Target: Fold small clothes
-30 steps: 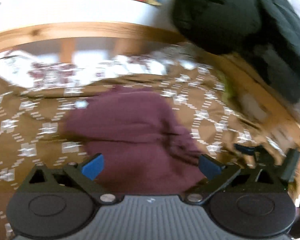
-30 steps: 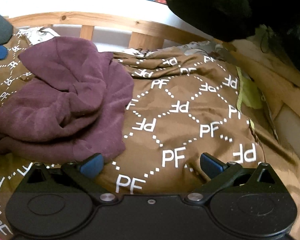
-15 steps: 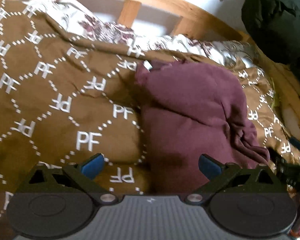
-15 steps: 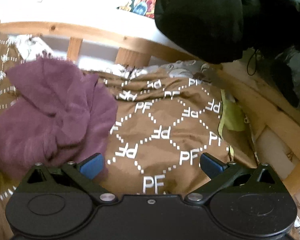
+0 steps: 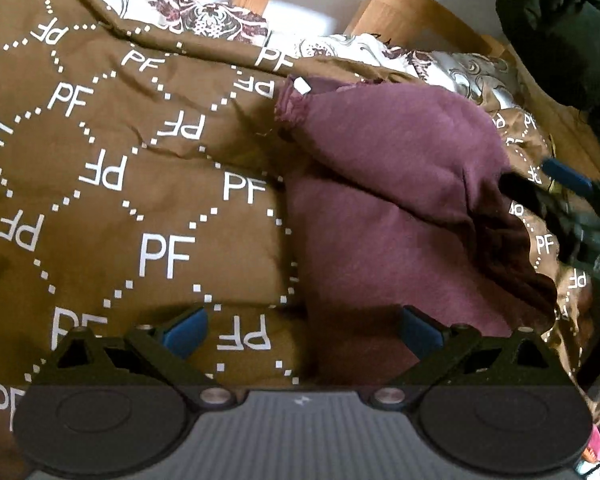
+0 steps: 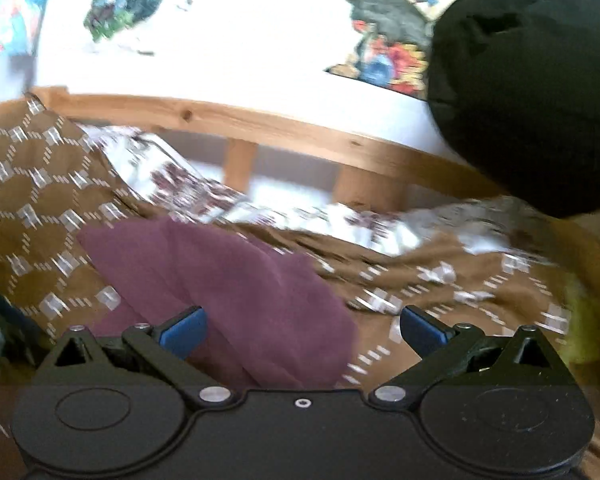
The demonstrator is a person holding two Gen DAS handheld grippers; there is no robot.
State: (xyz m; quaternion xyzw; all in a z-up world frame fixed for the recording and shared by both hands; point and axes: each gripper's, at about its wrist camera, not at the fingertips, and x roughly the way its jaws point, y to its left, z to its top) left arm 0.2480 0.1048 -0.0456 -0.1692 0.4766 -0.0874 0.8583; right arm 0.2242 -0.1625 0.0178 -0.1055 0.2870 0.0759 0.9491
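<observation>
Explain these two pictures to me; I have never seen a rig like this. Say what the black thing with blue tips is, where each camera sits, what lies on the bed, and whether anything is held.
No robot here: a person holds a two-finger gripper in each hand, with a fisheye camera on each looking along its fingers. One picture is from the left gripper, the other from the right gripper. The blue tips are the finger pads. Both grippers are open and hold nothing. On the bed lies a brown cover printed with "PF", and on it a crumpled maroon garment, not yet folded. Behind are a wooden bed rail and a black jacket. The right view is blurred.
</observation>
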